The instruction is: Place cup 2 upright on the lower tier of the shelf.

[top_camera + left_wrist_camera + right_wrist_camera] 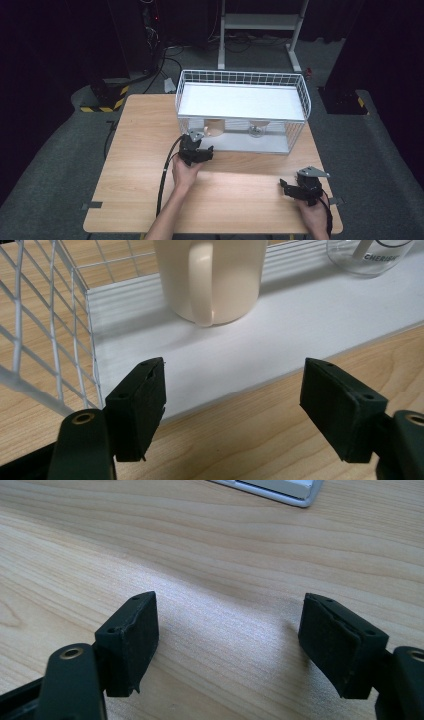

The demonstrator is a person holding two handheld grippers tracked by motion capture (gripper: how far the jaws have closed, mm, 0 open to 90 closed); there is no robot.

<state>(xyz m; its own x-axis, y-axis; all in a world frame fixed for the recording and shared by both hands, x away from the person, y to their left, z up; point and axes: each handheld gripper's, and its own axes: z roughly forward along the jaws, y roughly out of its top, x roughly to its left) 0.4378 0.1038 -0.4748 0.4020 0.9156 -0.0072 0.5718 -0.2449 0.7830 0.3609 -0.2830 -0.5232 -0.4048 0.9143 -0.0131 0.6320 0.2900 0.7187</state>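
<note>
Since the left gripper is released facing the mug, approach straight, clamp the handle; right gripper released, idle.

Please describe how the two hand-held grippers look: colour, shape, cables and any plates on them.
Both are black. The left gripper trails a thick black cable toward the table edge. The right gripper carries a grey three-cornered plate on top. In the gripper views, each has two blocky black jaws with small holes, mounted on arms with brass-coloured rivets. The forearms are bare, no sleeves visible.
</note>
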